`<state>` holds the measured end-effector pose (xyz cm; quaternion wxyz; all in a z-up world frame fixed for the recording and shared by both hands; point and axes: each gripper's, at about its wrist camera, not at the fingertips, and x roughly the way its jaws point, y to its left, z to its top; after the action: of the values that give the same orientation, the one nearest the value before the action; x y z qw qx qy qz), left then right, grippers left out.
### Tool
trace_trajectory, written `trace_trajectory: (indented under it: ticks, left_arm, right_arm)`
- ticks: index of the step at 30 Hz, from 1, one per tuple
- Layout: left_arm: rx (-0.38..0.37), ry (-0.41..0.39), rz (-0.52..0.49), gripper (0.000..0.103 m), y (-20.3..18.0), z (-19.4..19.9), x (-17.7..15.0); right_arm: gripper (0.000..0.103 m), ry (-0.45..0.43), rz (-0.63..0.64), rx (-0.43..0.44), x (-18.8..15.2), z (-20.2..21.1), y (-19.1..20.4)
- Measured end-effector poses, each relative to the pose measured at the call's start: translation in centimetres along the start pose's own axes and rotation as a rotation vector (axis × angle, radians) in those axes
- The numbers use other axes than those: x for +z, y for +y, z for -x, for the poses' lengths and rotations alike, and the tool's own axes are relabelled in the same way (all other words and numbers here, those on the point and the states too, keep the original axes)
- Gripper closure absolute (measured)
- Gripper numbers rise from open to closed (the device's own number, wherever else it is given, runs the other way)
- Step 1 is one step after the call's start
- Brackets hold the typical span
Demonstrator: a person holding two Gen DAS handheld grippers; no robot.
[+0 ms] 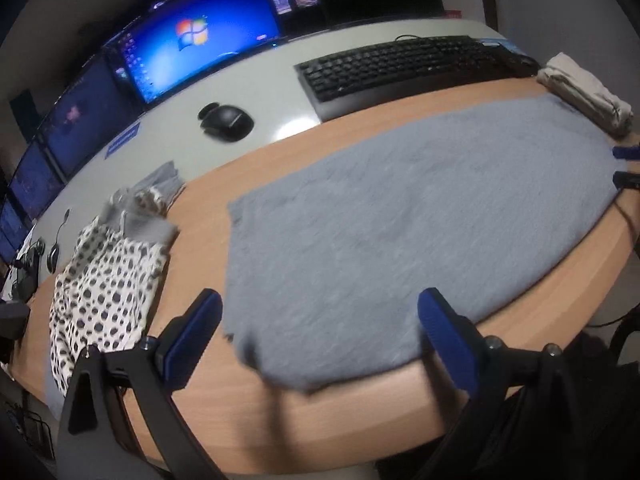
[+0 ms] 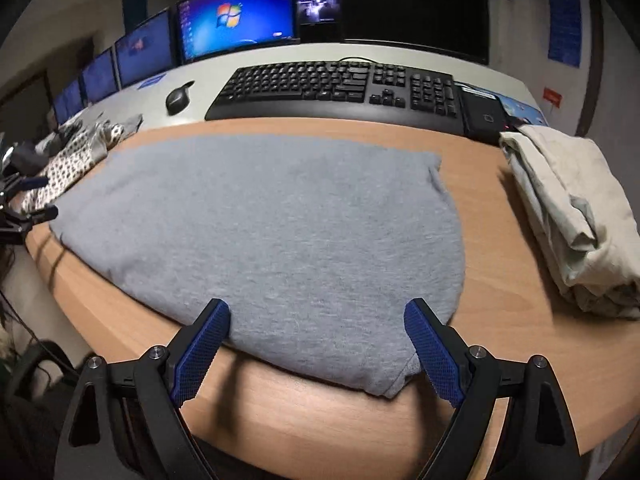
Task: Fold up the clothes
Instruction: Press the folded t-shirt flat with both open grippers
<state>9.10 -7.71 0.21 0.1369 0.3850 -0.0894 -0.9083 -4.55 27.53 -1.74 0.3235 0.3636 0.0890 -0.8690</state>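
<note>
My grey garment (image 1: 404, 216) lies flat on the wooden worktop (image 1: 360, 412), folded into a broad panel whose long axis runs left to right along the worktop's near edge, parallel to the black keyboard (image 2: 340, 84) behind it. One near corner points toward my left tongs (image 1: 318, 328), the other toward my right tongs (image 2: 316, 332). Both tongs are spread wide above that near edge, blue pads clear of the cloth, pinching nothing.

From the left wrist I see the spotted black-and-white garment (image 1: 104, 284) spread out at the left end of the worktop, well apart from the grey one; the right wrist shows it only as a small bunch at the far left. The right wrist gives the full cream folded garment (image 2: 572, 216) on the right, near the grey one but not touching it, where the left wrist shows just a small roll. Each view catches the other tongs at its border, and both show the mouse (image 1: 226, 119) and lit monitors (image 2: 236, 16)
</note>
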Motion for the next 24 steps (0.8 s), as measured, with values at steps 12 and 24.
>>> trace_trajectory:
  ticks: [12,24]
  left_arm:
    - [-0.143,0.095,0.059,0.005,-2.2,-6.0,5.1]
    - [-0.67,0.028,-0.594,0.001,-17.2,-6.9,21.5]
  right_arm:
    - [0.013,0.002,-0.378,0.095,-2.9,1.2,-4.8]
    - [0.013,-0.017,-0.51,0.113,-4.2,2.0,-4.3]
